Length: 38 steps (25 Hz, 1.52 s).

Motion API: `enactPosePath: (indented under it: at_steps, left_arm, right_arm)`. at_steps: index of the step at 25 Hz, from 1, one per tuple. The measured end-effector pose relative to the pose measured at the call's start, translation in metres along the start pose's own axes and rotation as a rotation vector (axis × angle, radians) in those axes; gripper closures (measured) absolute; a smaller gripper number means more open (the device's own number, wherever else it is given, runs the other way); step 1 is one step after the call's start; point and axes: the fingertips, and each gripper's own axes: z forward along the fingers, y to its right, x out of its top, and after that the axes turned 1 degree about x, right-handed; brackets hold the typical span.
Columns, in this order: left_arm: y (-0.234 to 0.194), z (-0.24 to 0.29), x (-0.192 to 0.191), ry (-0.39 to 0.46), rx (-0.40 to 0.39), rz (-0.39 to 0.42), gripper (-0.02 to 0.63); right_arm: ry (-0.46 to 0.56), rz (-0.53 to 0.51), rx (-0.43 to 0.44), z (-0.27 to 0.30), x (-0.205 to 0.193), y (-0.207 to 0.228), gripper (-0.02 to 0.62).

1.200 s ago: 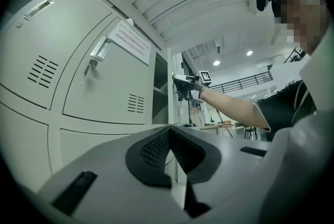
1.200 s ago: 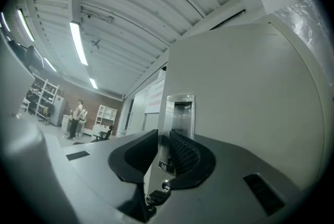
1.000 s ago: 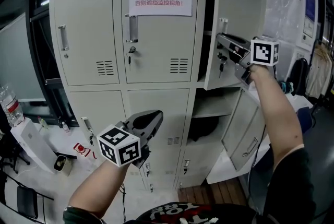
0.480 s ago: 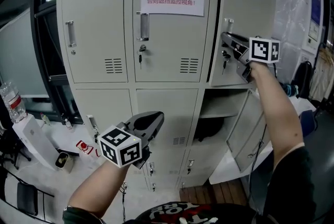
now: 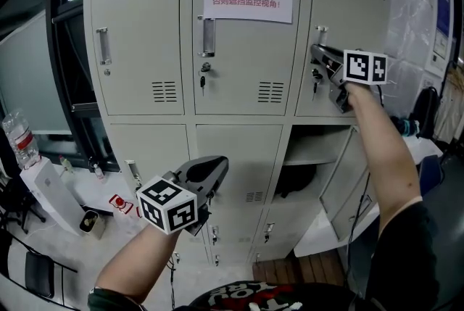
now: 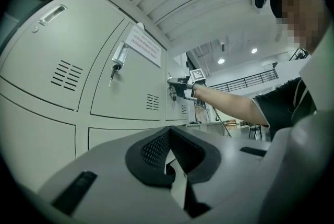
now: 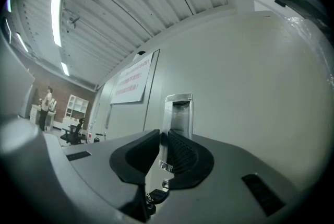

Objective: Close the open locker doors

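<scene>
Right tool [image 5: 317, 52], jaws clenched, tips against the top right locker door [image 5: 344, 12] beside its handle [image 7: 178, 108]; door almost flush. Left tool [image 5: 216, 164] clenched, empty, held low. Middle right door [image 5: 346, 183] stands open.

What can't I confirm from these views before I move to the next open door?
- Top right door latch: head view, the right gripper covers the handle side; right gripper view is too close.
- Dark thing in the open compartment: head view, in shadow.
- Lower open door outer edge: head view, behind the right forearm.
- Bottom lockers: head view, partly behind the left gripper.
</scene>
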Motion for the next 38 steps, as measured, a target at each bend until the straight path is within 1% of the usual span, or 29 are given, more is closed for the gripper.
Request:
enactPosePath:
  at_steps: [2,8,16,26,29,31,34,38]
  left_arm:
    - [-0.002,-0.002,-0.001,-0.001,0.004,-0.001,0.603]
    - [-0.009,-0.004,-0.005,-0.008,0.01,-0.005,0.603]
    - [-0.007,-0.002,-0.012,-0.025,0.003,-0.005,0.603]
    - [-0.009,-0.006,-0.014,-0.033,0.007,-0.006,0.603]
    - [-0.008,-0.006,-0.014,-0.032,0.004,-0.008,0.603]
    - [-0.008,-0.006,-0.014,-0.033,0.003,-0.008,0.603]
    - [-0.007,-0.005,-0.013,-0.03,0.001,-0.009,0.603]
    - [-0.003,-0.003,-0.01,-0.023,-0.005,-0.006,0.603]
  right_arm:
    - [-0.003,0.005,-0.015,0.004,-0.001,0.004,0.52]
    - [0.006,0.017,-0.021,0.005,0.0,0.004,0.523]
    - [0.035,0.014,-0.038,0.004,0.0,0.003,0.522]
    - [0.062,0.011,-0.103,-0.003,-0.006,0.009,0.515]
    - [0.072,0.004,-0.133,-0.013,-0.008,0.012,0.517]
    - [0.094,0.021,-0.136,-0.025,-0.008,0.013,0.517]
    - [0.113,0.055,-0.119,-0.044,-0.012,0.01,0.517]
    - [0.097,0.038,-0.086,-0.074,-0.031,-0.012,0.517]
